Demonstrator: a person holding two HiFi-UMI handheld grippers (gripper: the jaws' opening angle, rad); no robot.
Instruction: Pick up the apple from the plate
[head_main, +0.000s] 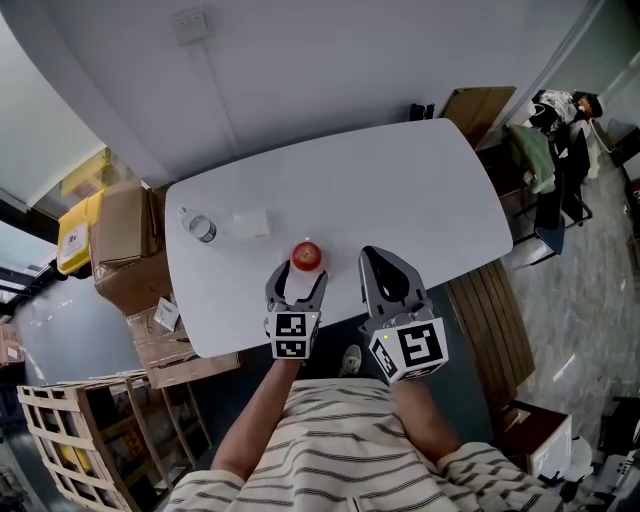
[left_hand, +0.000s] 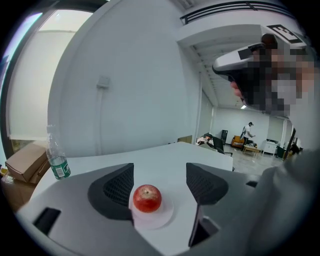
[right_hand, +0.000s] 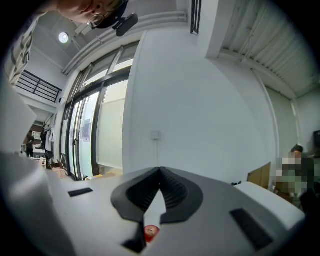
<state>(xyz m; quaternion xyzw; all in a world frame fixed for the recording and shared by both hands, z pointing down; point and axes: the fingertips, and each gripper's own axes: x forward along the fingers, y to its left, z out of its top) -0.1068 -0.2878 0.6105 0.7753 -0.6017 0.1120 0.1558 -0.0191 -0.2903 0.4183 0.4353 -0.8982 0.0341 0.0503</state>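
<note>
A red apple rests on a small white plate near the front edge of the white table. My left gripper is open, its jaws standing on either side of the apple just short of it; the pads do not touch it. The apple lies closer to the left pad. My right gripper hovers to the right of the apple with its jaws shut and nothing between them. A sliver of the apple shows low in the right gripper view.
A clear water bottle with a green label and a white folded napkin lie on the table's left part. Cardboard boxes and a wooden crate stand left of the table; a wooden bench stands at its right.
</note>
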